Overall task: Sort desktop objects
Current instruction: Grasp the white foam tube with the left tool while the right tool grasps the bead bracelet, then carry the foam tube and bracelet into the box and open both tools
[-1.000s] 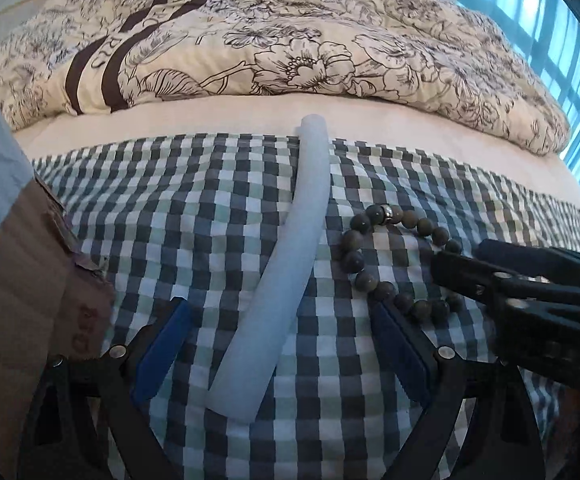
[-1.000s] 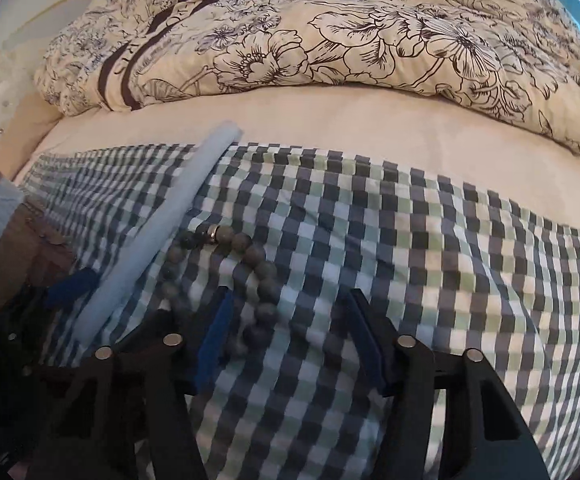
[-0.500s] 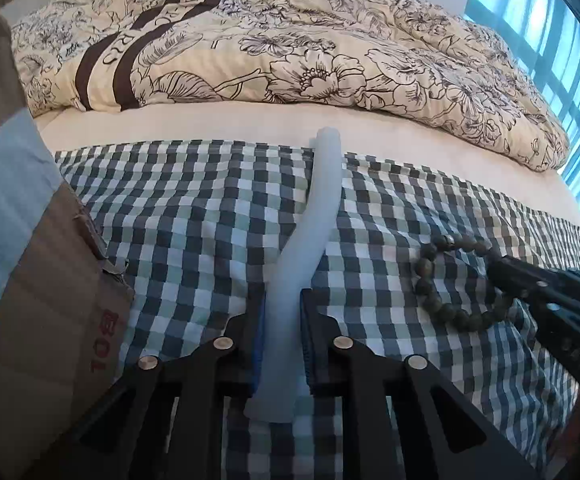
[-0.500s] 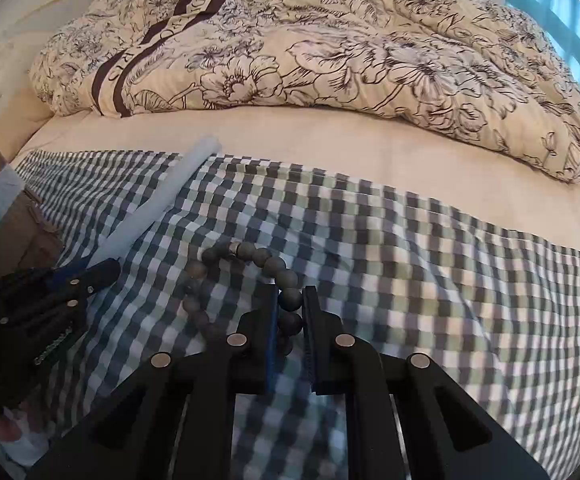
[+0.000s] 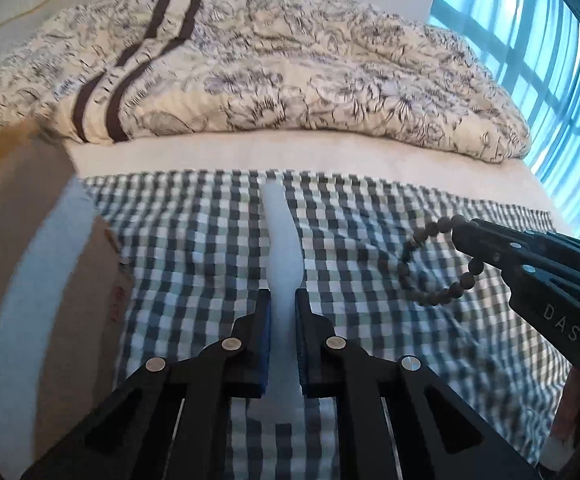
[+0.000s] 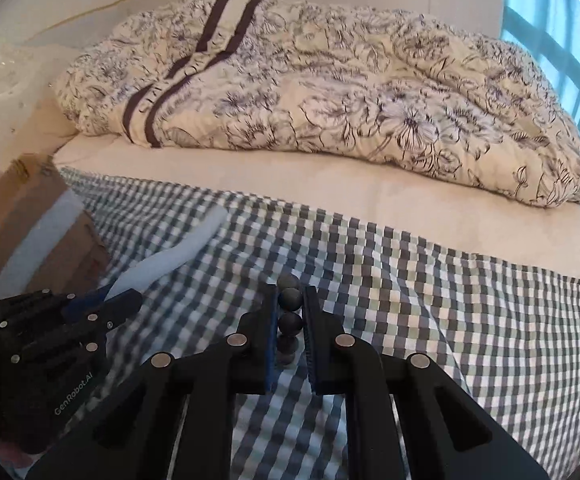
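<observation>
A long pale blue foam tube point(image 5: 282, 248) runs straight ahead over the checked cloth point(image 5: 193, 264), and my left gripper point(image 5: 282, 300) is shut on its near end. In the right wrist view the same foam tube point(image 6: 177, 256) slants up from the left gripper point(image 6: 107, 306). A bracelet of dark round beads point(image 5: 426, 268) hangs in a loop from my right gripper point(image 5: 464, 236) at the right of the left wrist view. Seen from the right wrist, the beads point(image 6: 290, 310) sit pinched between the right gripper point(image 6: 290, 296) and its blue pads, lifted above the cloth.
A brown cardboard box point(image 5: 49, 312) with a pale tape strip stands close on the left, the same box point(image 6: 29, 224) in the right wrist view. A floral quilt point(image 5: 273, 72) is heaped on the cream mattress point(image 5: 290, 154) behind the cloth. A window point(image 5: 530, 60) is at the right.
Both grippers went from open to shut, the left on the foam tube, the right on the bead bracelet. Both things have since risen off the checked cloth.
</observation>
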The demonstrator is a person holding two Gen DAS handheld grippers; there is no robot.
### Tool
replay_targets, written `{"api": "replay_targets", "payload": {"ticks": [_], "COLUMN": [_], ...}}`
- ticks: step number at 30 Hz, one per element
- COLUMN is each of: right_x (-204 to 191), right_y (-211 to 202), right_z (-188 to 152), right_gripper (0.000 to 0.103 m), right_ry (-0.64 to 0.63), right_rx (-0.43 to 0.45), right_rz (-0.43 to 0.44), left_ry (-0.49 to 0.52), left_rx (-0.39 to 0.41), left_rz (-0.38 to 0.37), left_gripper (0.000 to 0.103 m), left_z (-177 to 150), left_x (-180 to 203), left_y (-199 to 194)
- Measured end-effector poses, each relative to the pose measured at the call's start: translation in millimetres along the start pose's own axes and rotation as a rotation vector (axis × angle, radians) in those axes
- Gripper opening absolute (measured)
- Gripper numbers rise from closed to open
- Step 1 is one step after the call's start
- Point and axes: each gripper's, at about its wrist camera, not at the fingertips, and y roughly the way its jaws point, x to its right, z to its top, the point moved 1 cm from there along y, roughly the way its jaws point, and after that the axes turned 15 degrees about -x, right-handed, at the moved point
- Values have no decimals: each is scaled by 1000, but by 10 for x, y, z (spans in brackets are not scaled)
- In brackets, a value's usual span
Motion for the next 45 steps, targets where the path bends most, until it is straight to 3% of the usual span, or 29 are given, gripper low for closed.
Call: {"api": "replay_targets", "payload": {"ticks": [15, 30, 39, 45], "right_x": [-213, -518, -810, -1137], "right_y": [-922, -1520, -1774, -1876], "right_z": [-335, -612, -583, -417], "right_gripper": [11, 11, 11, 11], "right_ry": [-59, -123, -168, -214], "right_rx": [112, 180, 221, 253], "right_rz": [8, 38, 54, 79], "left_ry": [22, -4, -47, -110], "left_rx": [143, 174, 205, 249], "left_rz": [27, 37, 40, 57], "left_gripper": [10, 10, 10, 10], "left_z": [-202, -448, -472, -483], "left_x": [220, 257, 49, -296], "left_y": [-999, -1591, -1947, -2233]}}
